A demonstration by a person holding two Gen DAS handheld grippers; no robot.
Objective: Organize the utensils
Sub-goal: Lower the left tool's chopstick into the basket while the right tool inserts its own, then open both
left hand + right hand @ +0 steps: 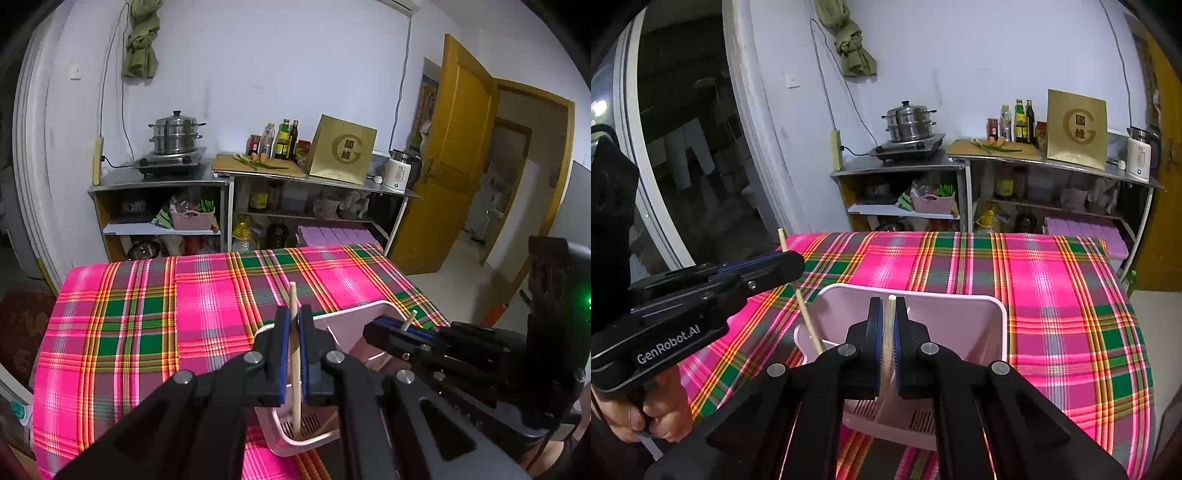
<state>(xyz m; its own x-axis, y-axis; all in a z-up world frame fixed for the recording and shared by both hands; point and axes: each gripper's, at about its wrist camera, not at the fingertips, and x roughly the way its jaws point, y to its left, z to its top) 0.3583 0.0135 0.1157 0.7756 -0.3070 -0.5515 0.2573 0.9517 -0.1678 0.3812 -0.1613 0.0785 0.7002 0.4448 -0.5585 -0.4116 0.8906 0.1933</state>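
Each chopstick stands nearly upright, its long axis pointing down into the pink utensil holder point(960, 321) on the plaid-covered worktop point(1052, 295). The left chopstick point(295, 369) is clamped between the closed fingers of the left gripper point(293, 354), its lower tip already at the slotted base. The right chopstick point(888, 332) is pinched likewise by the right gripper point(886, 347), directly above the holder; release looks like the next call.

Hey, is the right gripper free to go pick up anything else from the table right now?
Probably not: the right gripper is shut on a chopstick held over the pink holder, so it must let go first.
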